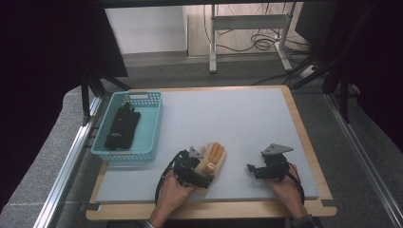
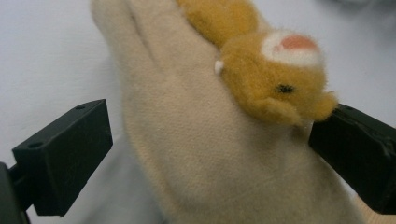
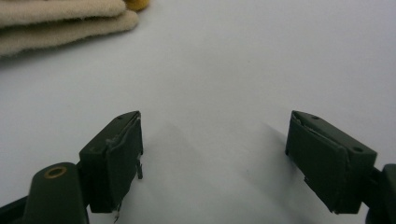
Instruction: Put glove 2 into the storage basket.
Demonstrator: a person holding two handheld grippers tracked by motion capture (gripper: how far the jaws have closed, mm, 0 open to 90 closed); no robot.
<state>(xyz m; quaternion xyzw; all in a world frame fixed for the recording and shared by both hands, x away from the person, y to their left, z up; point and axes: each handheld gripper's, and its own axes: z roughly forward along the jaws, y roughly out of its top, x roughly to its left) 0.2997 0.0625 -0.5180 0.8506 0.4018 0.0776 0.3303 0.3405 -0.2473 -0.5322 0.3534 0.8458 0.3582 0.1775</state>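
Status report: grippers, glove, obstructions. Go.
Left gripper open, jaws either side of the beige glove, not clamped. Right gripper open, empty, on the mat. Nothing blocking; basket off to the left.

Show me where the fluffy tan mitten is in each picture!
High view: the mitten lies low in the middle, by the left gripper.
Left gripper view: it fills the middle, between open fingers.
Right gripper view: top left corner.
Shared landmark: the pale mat.

Mitten (image 1: 214,159) right of basket (image 1: 153,124)
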